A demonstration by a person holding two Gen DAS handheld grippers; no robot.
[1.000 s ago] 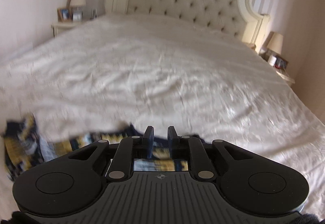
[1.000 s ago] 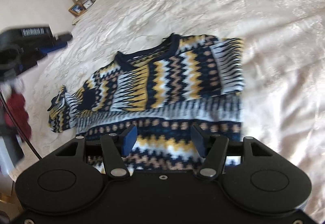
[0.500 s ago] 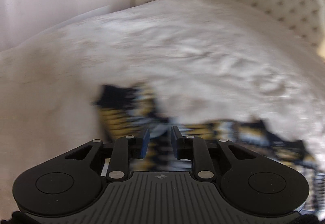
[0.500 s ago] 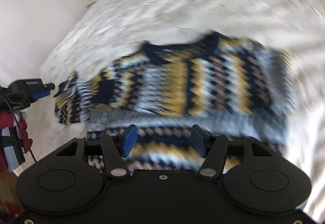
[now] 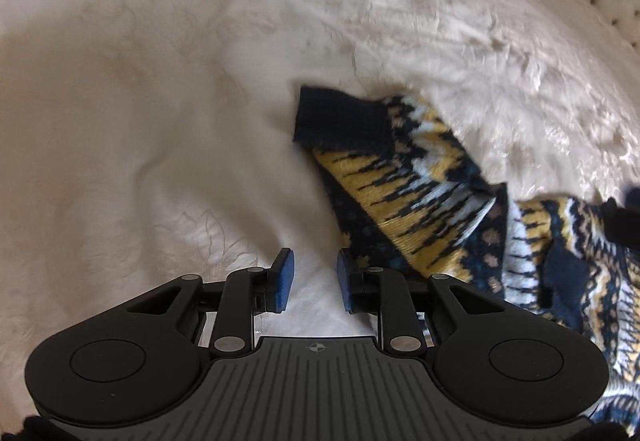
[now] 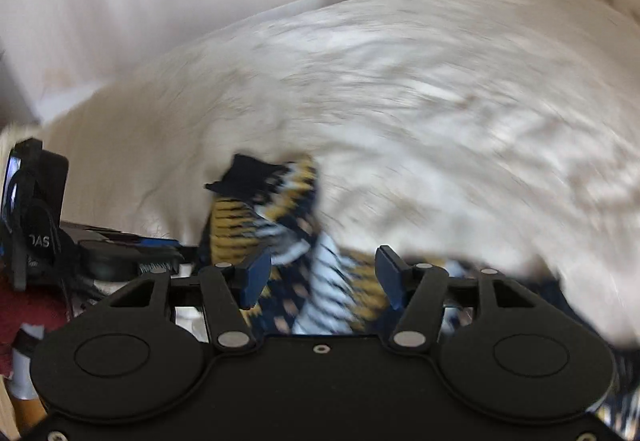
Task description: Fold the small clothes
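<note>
You are holding your left gripper (image 5: 311, 283) with its jaws parted and gripping nothing, over the white crinkled bedspread (image 5: 160, 101), just beside the sleeve of the navy, yellow and white patterned knit sweater (image 5: 420, 209). Your right gripper (image 6: 320, 277) is hovering wide open above that sweater's body. Both views are blurring; closing now risks pinching bedspread along with the knit, or snagging a single layer and dragging the fold askew.

Rumpled cream bedspread (image 5: 160, 121) under a patterned navy, yellow and white sweater (image 5: 420, 201).
</note>
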